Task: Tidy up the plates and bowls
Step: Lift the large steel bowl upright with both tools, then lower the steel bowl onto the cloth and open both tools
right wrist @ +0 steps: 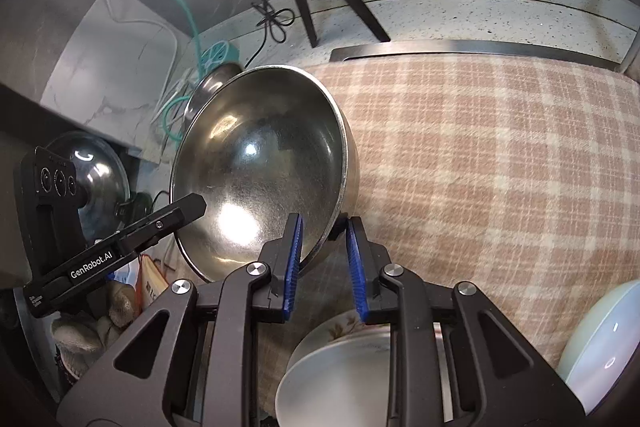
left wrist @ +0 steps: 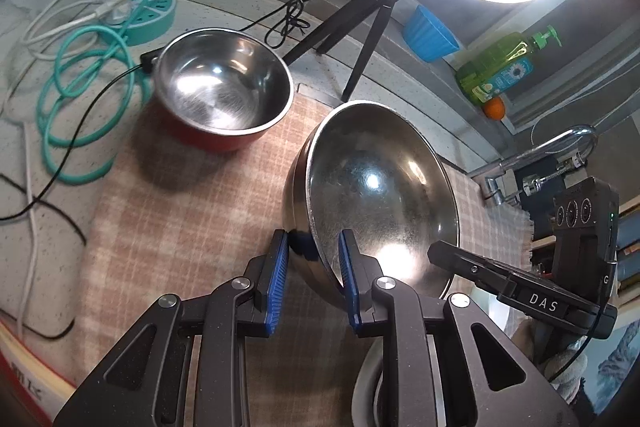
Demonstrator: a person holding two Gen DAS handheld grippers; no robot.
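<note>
Gripping opposite sides of one large round stainless-steel bowl (left wrist: 380,195), both grippers hold it tilted above the beige-and-white checked cloth (left wrist: 180,211), its shiny hollow facing the cameras. The left gripper (left wrist: 314,259) has its blue ribbed pads narrowed onto the rim, one pad on the outer wall and the other inside the bowl, so the rim sits between the jaws near their tips. The right gripper (right wrist: 326,247) pinches the opposite rim the same way, its left pad inside the bowl and its right pad against the outside. Beyond the held bowl, a smaller red-walled bowl with a steel lining (left wrist: 224,87) stands upright on the cloth, well apart. Below the right gripper lie a white plate with a floral edge (right wrist: 340,359) and a pale blue dish (right wrist: 604,343).
</note>
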